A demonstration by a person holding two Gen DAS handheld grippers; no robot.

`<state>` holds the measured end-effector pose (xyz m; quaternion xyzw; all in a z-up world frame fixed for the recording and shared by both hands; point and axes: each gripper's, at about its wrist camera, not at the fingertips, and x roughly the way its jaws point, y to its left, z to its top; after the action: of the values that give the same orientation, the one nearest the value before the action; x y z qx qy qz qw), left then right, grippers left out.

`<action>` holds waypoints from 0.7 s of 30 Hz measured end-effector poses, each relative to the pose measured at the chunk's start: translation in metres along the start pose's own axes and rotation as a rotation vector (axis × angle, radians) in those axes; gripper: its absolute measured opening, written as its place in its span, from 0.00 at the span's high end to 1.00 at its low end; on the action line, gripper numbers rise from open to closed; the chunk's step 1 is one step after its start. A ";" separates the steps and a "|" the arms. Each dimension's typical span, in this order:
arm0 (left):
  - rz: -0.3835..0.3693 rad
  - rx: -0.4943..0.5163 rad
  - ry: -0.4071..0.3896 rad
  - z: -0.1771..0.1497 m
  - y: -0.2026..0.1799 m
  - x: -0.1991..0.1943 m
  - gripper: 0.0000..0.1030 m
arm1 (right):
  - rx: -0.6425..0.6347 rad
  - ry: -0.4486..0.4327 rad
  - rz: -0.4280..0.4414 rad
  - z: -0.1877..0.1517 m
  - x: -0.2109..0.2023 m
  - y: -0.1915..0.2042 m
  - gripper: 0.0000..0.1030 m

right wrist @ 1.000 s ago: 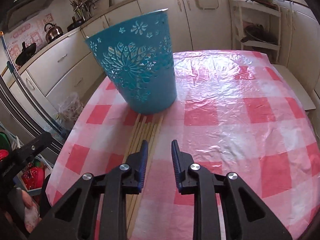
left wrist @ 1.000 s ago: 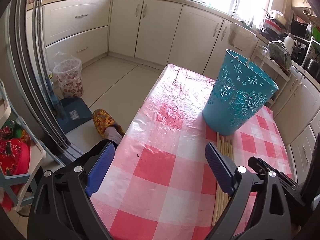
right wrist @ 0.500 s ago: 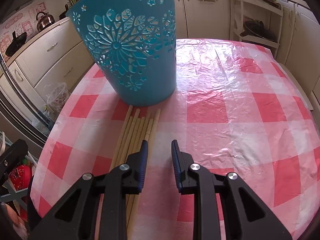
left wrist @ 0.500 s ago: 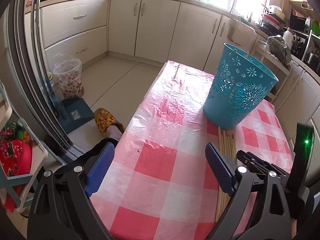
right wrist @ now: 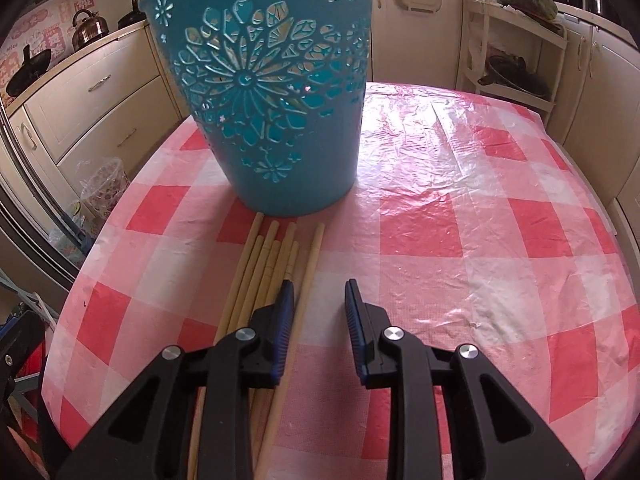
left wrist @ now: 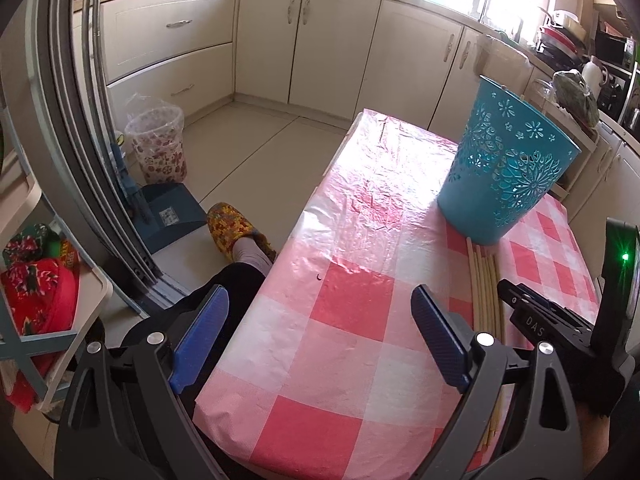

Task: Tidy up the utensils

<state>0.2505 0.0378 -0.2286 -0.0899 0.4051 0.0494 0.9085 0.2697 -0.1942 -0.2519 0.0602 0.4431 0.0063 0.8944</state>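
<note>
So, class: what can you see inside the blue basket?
Through the cut-outs of the basket only its teal inner wall and light show; no utensil is visible. Its floor is hidden by the solid lower wall. The chopsticks lie outside it on the table.

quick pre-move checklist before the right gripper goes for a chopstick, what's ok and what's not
1. Right gripper open with nothing between its fingers: ok.
2. Rightmost chopstick lies in the gap between the fingers: ok, though it sits close beside the left finger.
3. That chopstick set apart from the rest of the chopsticks: ok at the far end, cannot tell under the finger.
4. Blue basket upright on the table, just past the chopstick tips: ok.
5. Fingers down at the chopstick: cannot tell.
6. Left gripper open, empty, clear of the bundle: ok.
</note>
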 end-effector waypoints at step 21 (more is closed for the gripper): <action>0.000 -0.010 0.012 -0.014 0.014 -0.011 0.14 | 0.007 0.005 -0.087 -0.014 -0.015 -0.026 0.79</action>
<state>0.2311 0.0485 -0.2311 -0.0949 0.4101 0.0510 0.9056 0.2479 -0.2196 -0.2514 0.0439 0.4474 -0.0337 0.8926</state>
